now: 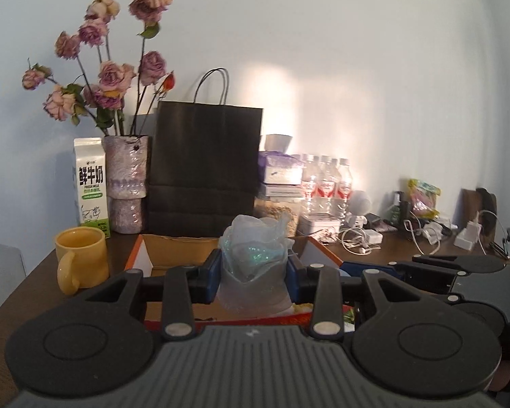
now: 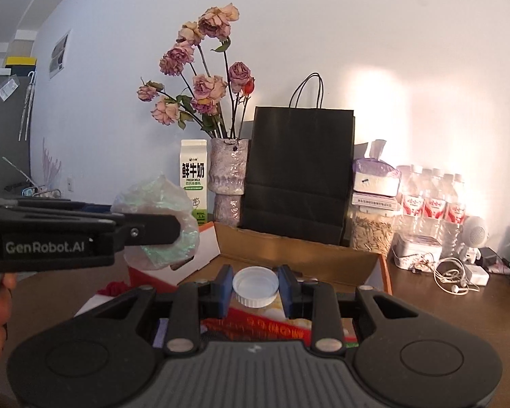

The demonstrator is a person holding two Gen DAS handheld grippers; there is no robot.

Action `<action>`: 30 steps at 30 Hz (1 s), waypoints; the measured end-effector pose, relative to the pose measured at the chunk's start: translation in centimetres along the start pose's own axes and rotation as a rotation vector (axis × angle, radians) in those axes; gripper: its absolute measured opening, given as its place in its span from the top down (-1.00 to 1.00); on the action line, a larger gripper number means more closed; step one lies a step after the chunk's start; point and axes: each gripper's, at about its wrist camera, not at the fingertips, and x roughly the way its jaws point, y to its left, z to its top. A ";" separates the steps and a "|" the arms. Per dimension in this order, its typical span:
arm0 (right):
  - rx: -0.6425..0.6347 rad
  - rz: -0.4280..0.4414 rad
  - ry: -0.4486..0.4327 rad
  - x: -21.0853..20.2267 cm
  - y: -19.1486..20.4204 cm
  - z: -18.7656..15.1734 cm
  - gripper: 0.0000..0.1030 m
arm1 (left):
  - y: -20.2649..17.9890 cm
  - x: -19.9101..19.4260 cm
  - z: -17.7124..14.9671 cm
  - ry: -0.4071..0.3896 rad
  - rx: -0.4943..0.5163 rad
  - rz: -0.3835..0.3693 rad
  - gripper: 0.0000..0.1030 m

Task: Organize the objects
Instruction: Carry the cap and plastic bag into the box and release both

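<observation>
Left gripper (image 1: 254, 273): jaws clamped on crumpled plastic bag (image 1: 255, 258), held above open cardboard box (image 1: 173, 244). Right gripper (image 2: 255, 287): jaws pinching white lid (image 2: 255, 285), apparently firmly. Lower each well inside the box before releasing.

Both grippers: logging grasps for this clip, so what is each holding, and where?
Left gripper pinches a crumpled plastic bag at its middle. Right gripper clamps a white lid across its rim.

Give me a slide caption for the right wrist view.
Right gripper grips a white lid above the open cardboard box; left gripper holds a crumpled plastic bag.
</observation>
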 end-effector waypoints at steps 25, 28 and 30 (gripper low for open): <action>0.009 0.017 0.189 13.9 0.5 0.8 0.47 | 6.2 11.5 0.7 0.151 -0.056 0.110 0.26; 0.007 0.006 0.200 14.1 0.6 0.5 0.46 | 6.0 11.7 0.4 0.164 -0.049 0.115 0.24; 0.009 -0.003 0.203 14.1 0.6 0.4 0.46 | 6.0 11.7 0.4 0.171 -0.045 0.120 0.20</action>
